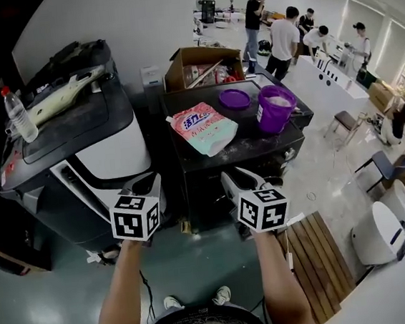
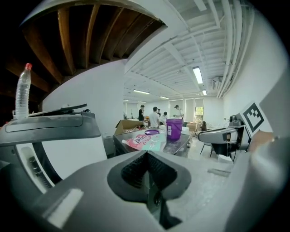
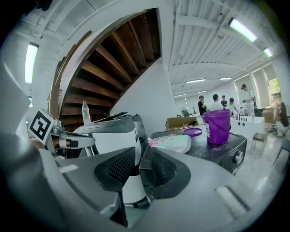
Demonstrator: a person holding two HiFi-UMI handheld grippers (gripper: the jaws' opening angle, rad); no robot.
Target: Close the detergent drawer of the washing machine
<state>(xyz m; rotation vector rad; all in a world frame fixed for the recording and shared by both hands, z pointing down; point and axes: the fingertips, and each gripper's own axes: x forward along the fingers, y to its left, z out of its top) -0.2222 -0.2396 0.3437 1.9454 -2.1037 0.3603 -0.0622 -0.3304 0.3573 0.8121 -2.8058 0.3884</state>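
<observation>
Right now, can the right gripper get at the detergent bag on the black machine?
Probably yes: the right gripper hangs before the black machine, jaws together and empty, with nothing between it and the detergent bag.

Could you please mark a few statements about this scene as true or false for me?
1. A purple bucket stands on the dark machine. True.
2. The purple lid sits on the bucket. False: it lies beside the bucket on the machine's top.
3. The right tongs hold the detergent bag. False: they are shut on nothing, and the bag lies on the dark machine.
4. A red-capped bottle stands upright on the grey-and-white machine. True.
5. The left tongs are wide open. False: they are shut, with nothing between them.
</observation>
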